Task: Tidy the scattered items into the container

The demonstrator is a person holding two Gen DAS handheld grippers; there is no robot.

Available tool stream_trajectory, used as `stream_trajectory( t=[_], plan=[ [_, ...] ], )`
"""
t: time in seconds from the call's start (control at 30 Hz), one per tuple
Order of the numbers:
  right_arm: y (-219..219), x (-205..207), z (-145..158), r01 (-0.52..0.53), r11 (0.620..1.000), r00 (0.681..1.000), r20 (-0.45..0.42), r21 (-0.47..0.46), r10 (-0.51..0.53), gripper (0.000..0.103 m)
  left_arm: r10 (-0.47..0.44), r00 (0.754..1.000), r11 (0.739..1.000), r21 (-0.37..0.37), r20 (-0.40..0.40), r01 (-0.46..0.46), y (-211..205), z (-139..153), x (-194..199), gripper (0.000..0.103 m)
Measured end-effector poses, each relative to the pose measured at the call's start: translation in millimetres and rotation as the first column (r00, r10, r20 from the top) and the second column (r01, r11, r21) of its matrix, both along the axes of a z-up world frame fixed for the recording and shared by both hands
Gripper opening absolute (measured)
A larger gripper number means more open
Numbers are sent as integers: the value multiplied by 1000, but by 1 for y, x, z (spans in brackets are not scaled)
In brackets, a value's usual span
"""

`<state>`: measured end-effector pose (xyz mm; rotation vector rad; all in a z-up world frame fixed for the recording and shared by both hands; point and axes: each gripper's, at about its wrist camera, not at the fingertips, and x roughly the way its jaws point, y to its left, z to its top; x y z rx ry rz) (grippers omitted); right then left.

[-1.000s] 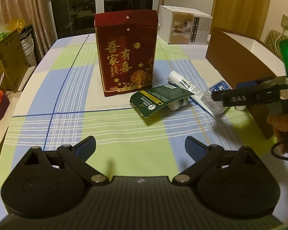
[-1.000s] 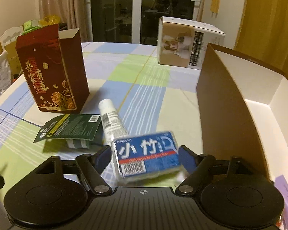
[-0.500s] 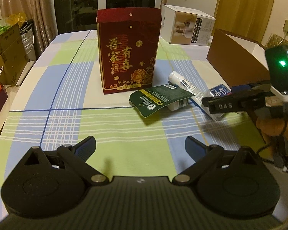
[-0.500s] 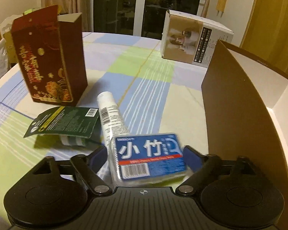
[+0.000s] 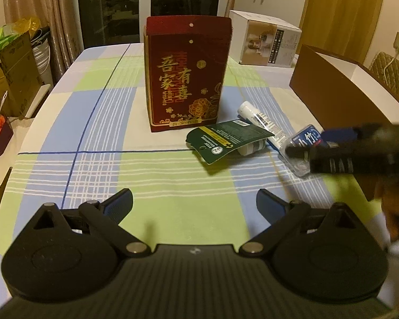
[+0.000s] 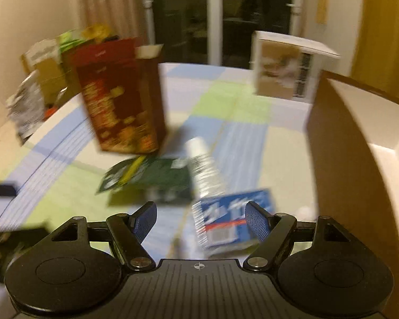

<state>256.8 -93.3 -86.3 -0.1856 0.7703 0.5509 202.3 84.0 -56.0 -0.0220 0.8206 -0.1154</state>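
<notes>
A blue packet (image 6: 226,212) lies on the checked tablecloth beside the brown open box (image 6: 337,159), which is the container. My right gripper (image 6: 202,215) hangs over the packet. Its right finger overlaps the packet and its left pad stands clear of it, so nothing is clamped; this view is blurred by motion. In the left wrist view the right gripper (image 5: 310,146) reaches the packet (image 5: 303,139) from the right. A white tube (image 5: 258,118) and a green carded item (image 5: 226,141) lie next to the packet. My left gripper (image 5: 194,207) stands open over bare cloth.
A tall red gift box (image 5: 186,79) stands upright mid-table behind the items. A white carton (image 5: 266,40) sits at the far edge. The brown box (image 5: 340,98) fills the right side. A person's hand holds the right gripper at the right edge. Cardboard boxes and bags crowd the floor on the left.
The right gripper has swung left, so the blue packet has gone from centred between its fingers to under the right finger. The left gripper has not moved.
</notes>
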Motion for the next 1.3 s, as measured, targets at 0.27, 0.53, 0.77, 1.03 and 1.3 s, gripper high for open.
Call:
stream_trajectory(
  t=[0.27, 0.53, 0.77, 1.03, 1.3],
  plan=[
    [0, 42, -19, 41, 996, 997, -57, -75, -45, 100, -48, 999, 999, 9, -23, 49, -6, -6, 2, 97],
    [-4, 17, -25, 8, 999, 979, -202, 44, 1, 100, -135, 990, 990, 46, -45, 137, -20, -13, 5, 97],
    [-6, -14, -2, -17, 987, 977, -208, 160, 51, 100, -218, 975, 972, 83, -42, 221, -32, -17, 6, 97],
    [-28, -18, 13, 165, 980, 985, -77, 112, -157, 100, -341, 940, 938, 69, 2, 340, -59, -27, 32, 97],
    [-40, -23, 26, 174, 968, 985, -38, 181, -170, 97, -417, 908, 908, 70, 45, 414, -83, -40, 50, 95]
  ],
)
